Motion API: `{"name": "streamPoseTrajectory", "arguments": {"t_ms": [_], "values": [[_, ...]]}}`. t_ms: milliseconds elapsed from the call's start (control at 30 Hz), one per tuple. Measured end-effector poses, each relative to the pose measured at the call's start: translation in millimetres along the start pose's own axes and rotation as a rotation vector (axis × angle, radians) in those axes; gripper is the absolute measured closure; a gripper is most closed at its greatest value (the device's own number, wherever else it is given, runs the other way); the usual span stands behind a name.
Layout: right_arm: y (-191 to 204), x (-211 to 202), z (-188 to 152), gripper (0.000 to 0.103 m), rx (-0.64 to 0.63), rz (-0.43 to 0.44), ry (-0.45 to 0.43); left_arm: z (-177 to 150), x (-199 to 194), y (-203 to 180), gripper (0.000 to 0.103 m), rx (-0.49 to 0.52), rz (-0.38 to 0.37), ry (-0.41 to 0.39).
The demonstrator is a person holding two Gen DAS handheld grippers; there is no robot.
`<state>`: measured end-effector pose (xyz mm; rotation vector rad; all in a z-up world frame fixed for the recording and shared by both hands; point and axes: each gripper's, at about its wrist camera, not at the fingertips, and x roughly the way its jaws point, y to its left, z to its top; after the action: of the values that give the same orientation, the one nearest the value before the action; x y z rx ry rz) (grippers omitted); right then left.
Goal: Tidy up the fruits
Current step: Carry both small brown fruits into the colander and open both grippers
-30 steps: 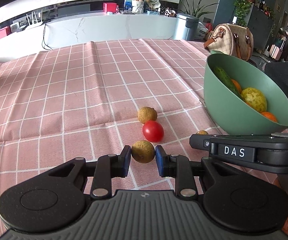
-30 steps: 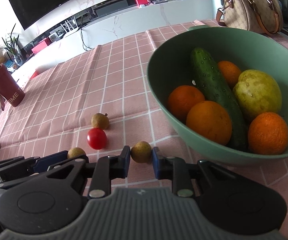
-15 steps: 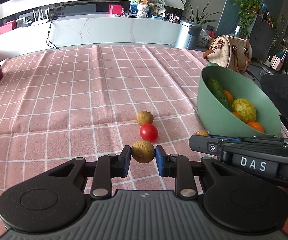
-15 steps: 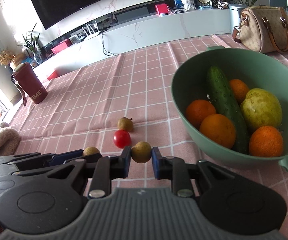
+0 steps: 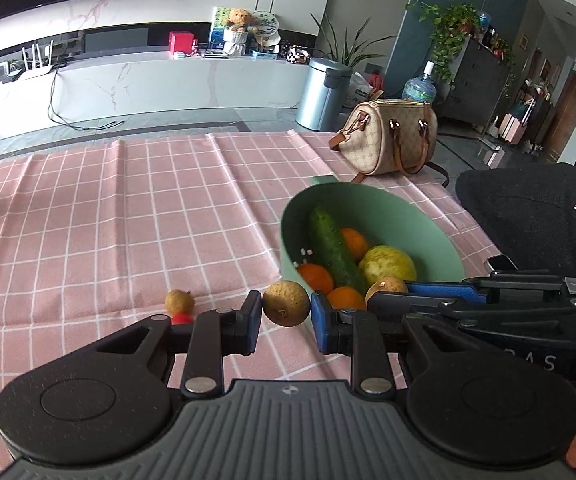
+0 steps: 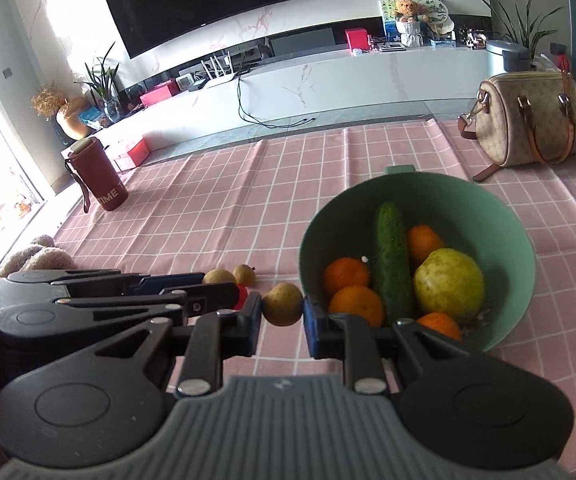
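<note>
We take the green bowl [image 6: 520, 248] as our landmark. Nearest the lens, the right gripper [image 6: 283, 312] is clamped on a small brown fruit [image 6: 283, 305], pads pressed to both its sides, at the bowl's near-left rim and clear of the cloth. The left gripper [image 5: 285, 312] likewise pinches its own brown fruit [image 5: 286, 303], left of the bowl and just short of its wall. We judge the right hand the nearer to the bowl; the opening lies ahead and to the right of both. Both fruits are roundish, with no long axis to align. On the pink checked cloth [image 5: 87, 220], left of the bowl, remain one brown fruit [image 5: 179, 301] and a red tomato [image 5: 181, 319], touching. Inside the bowl, a cucumber [image 6: 391, 256] lies pointing away among oranges.
</note>
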<state>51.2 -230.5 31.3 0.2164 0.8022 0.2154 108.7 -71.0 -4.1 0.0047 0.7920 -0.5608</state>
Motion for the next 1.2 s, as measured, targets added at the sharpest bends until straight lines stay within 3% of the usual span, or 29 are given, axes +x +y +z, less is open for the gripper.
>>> {"name": "streamPoseTrajectory", "arguments": {"t_ms": [267, 533, 833, 1200], "values": [[-42.2, 1.8, 32.6, 0.085, -0.179, -0.054, 0.024, 38.7, 51.0, -20.8, 0.074, 0.009, -0.059, 0.094], [-74.8, 40.5, 47.5, 0.085, -0.294, -0.043, 0.087, 53.0, 94.2, -26.1, 0.074, 0.053, -0.013, 0.186], [-82.8, 77.3, 53.9, 0.085, -0.359, -0.020, 0.162, 56.8, 116.3, -21.7, 0.074, 0.013, 0.048, 0.273], [-86.0, 93.3, 53.4, 0.084, -0.395, -0.022, 0.197, 51.1, 122.6, -23.0, 0.073, -0.026, 0.058, 0.265]]}}
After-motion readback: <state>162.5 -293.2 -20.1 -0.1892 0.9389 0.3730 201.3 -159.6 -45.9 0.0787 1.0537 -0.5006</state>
